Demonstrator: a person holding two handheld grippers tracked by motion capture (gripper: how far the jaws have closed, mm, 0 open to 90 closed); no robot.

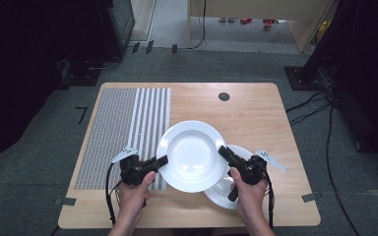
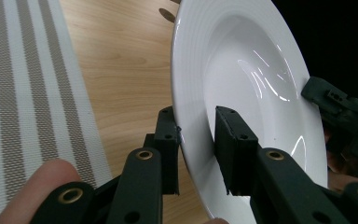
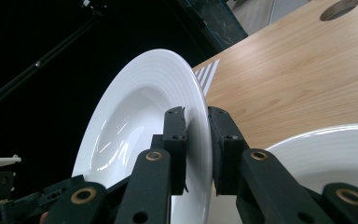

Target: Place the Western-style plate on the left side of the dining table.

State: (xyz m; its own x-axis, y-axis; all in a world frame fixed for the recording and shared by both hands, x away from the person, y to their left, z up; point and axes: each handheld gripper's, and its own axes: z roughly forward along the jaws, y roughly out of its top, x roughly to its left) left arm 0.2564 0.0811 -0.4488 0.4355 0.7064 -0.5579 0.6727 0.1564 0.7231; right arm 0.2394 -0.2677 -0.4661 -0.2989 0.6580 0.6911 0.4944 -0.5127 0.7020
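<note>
Here a white plate [image 1: 193,155] is held between two grippers above the near middle of the table [image 1: 256,105]. The left gripper [image 1: 161,161] has its jaws clamped on the plate's left rim; in the left gripper view [image 2: 196,144] one jaw lies under the rim and the other inside the bowl. The right gripper [image 1: 222,151] pinches the right rim, jaws closed on its edge, as the right gripper view [image 3: 196,140] shows. A second plate [image 1: 226,189] lies on the table under the held one's near right side, partly covered by it. A striped mat [image 1: 123,128] lies on the table's left part, its right edge just beside the left gripper. A dark round hole [image 1: 224,96] sits at the far side.
</note>
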